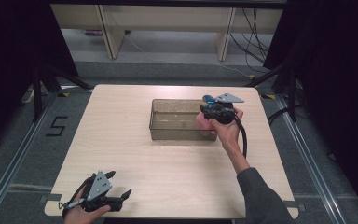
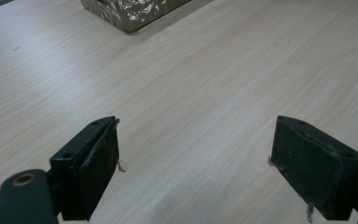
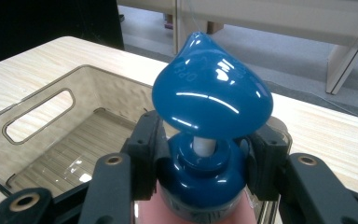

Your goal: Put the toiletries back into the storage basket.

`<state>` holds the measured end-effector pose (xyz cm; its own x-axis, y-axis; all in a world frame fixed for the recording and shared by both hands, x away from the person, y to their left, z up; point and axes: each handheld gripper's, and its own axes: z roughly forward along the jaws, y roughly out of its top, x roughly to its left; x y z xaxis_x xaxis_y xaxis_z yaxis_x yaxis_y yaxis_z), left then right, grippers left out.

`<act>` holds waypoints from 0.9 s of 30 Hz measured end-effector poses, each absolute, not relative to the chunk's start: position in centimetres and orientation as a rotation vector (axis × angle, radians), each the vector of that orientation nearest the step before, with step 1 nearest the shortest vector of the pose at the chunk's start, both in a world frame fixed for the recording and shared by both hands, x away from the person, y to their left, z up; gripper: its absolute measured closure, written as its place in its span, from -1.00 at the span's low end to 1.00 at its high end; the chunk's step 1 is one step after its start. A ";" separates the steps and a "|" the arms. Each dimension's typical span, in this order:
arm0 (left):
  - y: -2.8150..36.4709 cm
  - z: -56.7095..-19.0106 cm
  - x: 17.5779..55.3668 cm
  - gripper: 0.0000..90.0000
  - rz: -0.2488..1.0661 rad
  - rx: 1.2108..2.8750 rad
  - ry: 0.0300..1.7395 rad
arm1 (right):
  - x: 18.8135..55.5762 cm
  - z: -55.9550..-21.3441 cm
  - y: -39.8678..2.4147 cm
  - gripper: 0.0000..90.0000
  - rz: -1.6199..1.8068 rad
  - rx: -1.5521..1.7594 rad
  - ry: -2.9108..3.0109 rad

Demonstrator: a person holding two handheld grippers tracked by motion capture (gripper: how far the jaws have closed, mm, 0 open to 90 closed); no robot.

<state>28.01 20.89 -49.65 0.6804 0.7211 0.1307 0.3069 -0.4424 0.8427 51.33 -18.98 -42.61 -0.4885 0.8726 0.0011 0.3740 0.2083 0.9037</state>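
A pump bottle (image 3: 212, 93) with a glossy blue dispenser head, blue collar and pink body is clamped at its collar by my right gripper (image 3: 205, 172). In the high view that right gripper (image 1: 209, 108) holds the bottle's blue top (image 1: 208, 99) at the right end of a clear brownish plastic bin (image 1: 182, 135). The bin (image 3: 42, 112) has a cut-out handle in its end wall and looks empty inside. My left gripper (image 1: 120, 183) lies low at the table's front left corner, open, nothing between its jaws. Bare wood lies in front of the left gripper (image 2: 196, 163), and a corner of the bin (image 2: 130, 11) shows far off.
The light wooden table (image 1: 121, 140) carries the bin near its centre right. Beyond the far edge stand wooden furniture legs (image 1: 109, 32) and loose cables (image 1: 254, 42) on the grey floor. Black stand legs (image 1: 51, 79) flank the table.
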 end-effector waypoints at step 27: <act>20.8 -49.7 28.0 -0.67 0.606 2.036 0.791 | 50.5 -43.2 -18.9 -0.22 1.323 1.212 1.910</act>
<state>28.00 20.83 -49.75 0.6827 0.7197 0.1266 0.3091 -0.4414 0.8424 50.53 -18.85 -43.24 -0.4680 0.8807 0.0731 0.3779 0.1247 0.9174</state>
